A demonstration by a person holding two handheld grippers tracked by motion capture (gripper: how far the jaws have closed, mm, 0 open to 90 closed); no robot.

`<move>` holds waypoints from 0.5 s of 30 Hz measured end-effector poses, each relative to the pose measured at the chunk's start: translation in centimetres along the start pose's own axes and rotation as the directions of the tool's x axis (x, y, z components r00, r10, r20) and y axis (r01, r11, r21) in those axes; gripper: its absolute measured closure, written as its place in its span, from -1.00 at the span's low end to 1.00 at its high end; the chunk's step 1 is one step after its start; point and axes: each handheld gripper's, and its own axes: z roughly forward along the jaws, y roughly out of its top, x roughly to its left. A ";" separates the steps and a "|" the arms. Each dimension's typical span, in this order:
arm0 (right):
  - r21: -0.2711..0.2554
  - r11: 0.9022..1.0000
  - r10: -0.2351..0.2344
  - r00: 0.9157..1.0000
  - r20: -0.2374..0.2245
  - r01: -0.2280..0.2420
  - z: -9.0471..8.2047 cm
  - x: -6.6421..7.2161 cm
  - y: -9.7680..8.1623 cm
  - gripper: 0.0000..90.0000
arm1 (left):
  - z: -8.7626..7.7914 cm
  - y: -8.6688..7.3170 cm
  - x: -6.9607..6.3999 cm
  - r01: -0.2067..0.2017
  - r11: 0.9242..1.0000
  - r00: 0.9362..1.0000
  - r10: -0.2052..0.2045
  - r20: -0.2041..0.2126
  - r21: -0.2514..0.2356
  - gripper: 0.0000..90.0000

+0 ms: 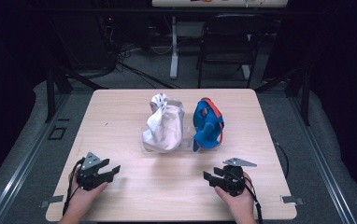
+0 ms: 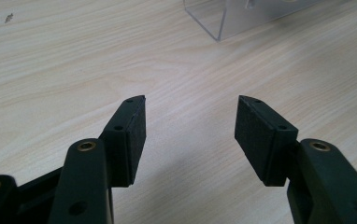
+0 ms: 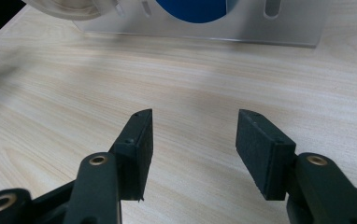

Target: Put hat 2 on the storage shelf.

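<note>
We hold both grippers low over the near part of the table [image 1: 120, 116], one at each front corner, with nothing between the jaws. The left gripper [image 1: 105, 171] is released: in the left gripper view [image 2: 190, 126] its pads stand wide apart over bare wood. The right gripper [image 1: 212, 178] is likewise released, and the right gripper view [image 3: 193, 140] shows the same wide gap.

The work items sit at the table's centre, on a clear acrylic stand [image 1: 186, 144]. The white shoe [image 1: 163, 122] occupies the left side of the stand; the blue shoe [image 1: 207, 123] occupies the right side, apart from the white one. Both stand with their long axes running away from us (roughly front to back), tilted up.

The deciding relation is lateral. The white shoe lies forward and to the right of the left gripper; the blue shoe lies almost straight ahead of the right gripper, slightly to its left. We judge each gripper nearer to the shoe on its own side, so no crossing reach is needed. The right gripper view confirms the stand [image 3: 204, 23] dead ahead, with the blue shoe [image 3: 193, 9] behind its front wall.
</note>
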 end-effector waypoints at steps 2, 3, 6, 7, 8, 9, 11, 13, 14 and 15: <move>0.001 1.000 0.009 1.000 -0.006 -0.009 0.0 -0.2 0.0 0.04 | 0.0 0.0 0.0 0.000 1.000 1.000 0.000 0.002 -0.005 -0.02; 0.001 1.000 0.009 1.000 -0.006 -0.009 0.0 -0.2 0.0 0.04 | 0.1 0.0 0.0 -0.001 1.000 1.000 0.001 0.003 -0.003 -0.02; -0.007 1.000 0.022 1.000 -0.012 -0.022 -0.1 -0.4 0.0 0.04 | 0.2 0.1 -0.1 -0.007 1.000 1.000 0.007 0.004 0.008 -0.02; -0.007 1.000 0.022 1.000 -0.012 -0.022 -0.1 -0.4 0.0 0.04 | 0.2 0.1 -0.1 -0.007 1.000 1.000 0.007 0.004 0.008 -0.02; -0.003 1.000 0.023 1.000 -0.009 -0.023 -0.1 -0.4 0.0 0.04 | 0.3 0.2 -0.1 -0.006 1.000 1.000 0.006 0.007 0.002 -0.02; -0.004 1.000 0.026 1.000 -0.012 -0.026 -0.1 -0.5 -0.1 0.04 | 0.3 0.2 -0.2 -0.007 1.000 1.000 0.007 0.014 0.009 -0.02; 0.004 1.000 0.031 0.999 -0.011 -0.031 -0.2 -0.6 -0.1 0.04 | 0.5 0.3 -0.4 -0.013 1.000 1.000 0.013 0.015 -0.002 -0.02; 0.000 0.999 0.047 0.999 -0.012 -0.047 -0.1 -0.7 -0.1 0.04 | 0.4 0.3 -0.4 -0.018 1.000 1.000 0.018 0.022 0.006 -0.02; -0.005 0.999 0.050 0.999 -0.015 -0.050 -0.1 -0.8 -0.1 0.04 | 0.5 0.4 -0.5 -0.017 1.000 1.000 0.017 0.024 0.005 -0.02; -0.006 0.998 0.058 0.998 -0.021 -0.058 -0.2 -0.9 -0.1 0.04 | 0.6 0.4 -0.6 -0.012 1.000 1.000 0.012 0.024 -0.007 -0.02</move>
